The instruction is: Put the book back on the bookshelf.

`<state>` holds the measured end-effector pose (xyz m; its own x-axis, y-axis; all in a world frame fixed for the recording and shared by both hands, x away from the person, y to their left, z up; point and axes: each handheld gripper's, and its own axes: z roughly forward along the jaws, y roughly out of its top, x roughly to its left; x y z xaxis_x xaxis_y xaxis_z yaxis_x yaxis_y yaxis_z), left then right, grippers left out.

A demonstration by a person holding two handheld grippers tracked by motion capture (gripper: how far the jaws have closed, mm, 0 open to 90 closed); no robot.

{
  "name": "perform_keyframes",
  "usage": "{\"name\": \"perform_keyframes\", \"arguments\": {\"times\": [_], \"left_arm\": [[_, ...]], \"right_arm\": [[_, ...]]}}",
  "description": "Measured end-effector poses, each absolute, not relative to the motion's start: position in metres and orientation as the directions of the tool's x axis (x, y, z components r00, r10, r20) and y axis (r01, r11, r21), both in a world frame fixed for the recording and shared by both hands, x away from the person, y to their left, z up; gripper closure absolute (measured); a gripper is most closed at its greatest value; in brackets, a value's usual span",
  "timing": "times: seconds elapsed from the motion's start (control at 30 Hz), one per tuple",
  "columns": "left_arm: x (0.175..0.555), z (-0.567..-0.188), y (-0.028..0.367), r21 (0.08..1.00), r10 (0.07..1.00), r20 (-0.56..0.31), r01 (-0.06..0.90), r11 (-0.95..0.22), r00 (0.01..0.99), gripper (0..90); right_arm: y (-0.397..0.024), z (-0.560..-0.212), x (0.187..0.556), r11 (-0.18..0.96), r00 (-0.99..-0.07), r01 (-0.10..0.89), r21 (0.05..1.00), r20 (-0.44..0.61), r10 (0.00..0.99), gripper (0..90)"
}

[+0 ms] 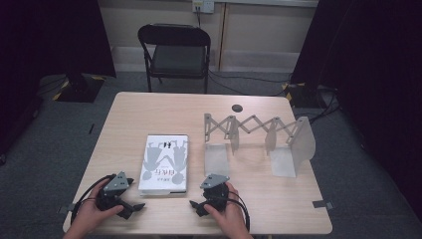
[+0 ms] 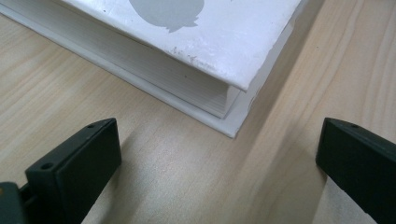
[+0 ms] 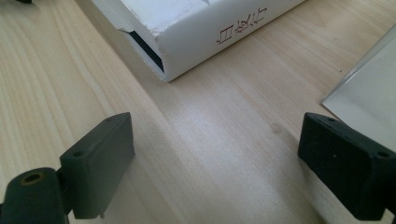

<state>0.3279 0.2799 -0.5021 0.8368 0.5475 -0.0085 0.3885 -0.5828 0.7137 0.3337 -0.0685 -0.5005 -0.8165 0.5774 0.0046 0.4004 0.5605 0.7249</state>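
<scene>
A thick white book (image 1: 164, 162) with grey figures on its cover lies flat on the wooden table (image 1: 129, 114), near the front. My left gripper (image 1: 130, 205) rests on the table at the book's near left corner (image 2: 224, 70), jaws wide apart and empty. My right gripper (image 1: 198, 205) sits at the book's near right corner (image 3: 196, 32), also open and empty, facing its spine. An expandable metal book rack (image 1: 259, 139) with several upright dividers stands to the right of the book.
A black folding chair (image 1: 176, 55) stands beyond the table's far edge. A small dark round spot (image 1: 237, 107) sits near the far edge. One flat foot of the rack (image 3: 369, 93) lies to the right of my right gripper.
</scene>
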Motion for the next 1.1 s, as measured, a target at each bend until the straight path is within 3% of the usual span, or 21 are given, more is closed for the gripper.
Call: {"name": "perform_keyframes", "arguments": {"times": [0.4,0.43,0.5,0.83,1.0,1.1], "left_arm": [[0.326,-0.500,0.276,0.703,0.585,-0.014,0.423,-0.571,0.811,0.3],[0.327,-0.499,0.277,0.700,0.584,-0.010,0.422,-0.576,0.812,2.3],[0.327,-0.497,0.277,0.716,0.573,-0.019,0.411,-0.565,0.820,21.8],[0.330,-0.492,0.264,0.702,0.570,-0.010,0.412,-0.582,0.822,30.8],[0.331,-0.490,0.261,0.693,0.584,-0.007,0.425,-0.582,0.812,39.4],[0.332,-0.489,0.262,0.700,0.600,-0.011,0.435,-0.567,0.800,50.3]], "right_arm": [[-0.068,-0.501,0.333,0.557,-0.813,0.404,0.725,0.005,0.583,10.1],[-0.068,-0.501,0.333,0.557,-0.812,0.404,0.725,0.005,0.583,10.1],[-0.068,-0.500,0.333,0.557,-0.812,0.404,0.725,0.005,0.583,10.1],[-0.066,-0.500,0.333,0.557,-0.811,0.406,0.725,0.004,0.586,10.0],[-0.064,-0.500,0.333,0.558,-0.811,0.404,0.725,0.002,0.585,10.0],[-0.060,-0.500,0.332,0.561,-0.817,0.400,0.725,0.004,0.577,10.0]]}}
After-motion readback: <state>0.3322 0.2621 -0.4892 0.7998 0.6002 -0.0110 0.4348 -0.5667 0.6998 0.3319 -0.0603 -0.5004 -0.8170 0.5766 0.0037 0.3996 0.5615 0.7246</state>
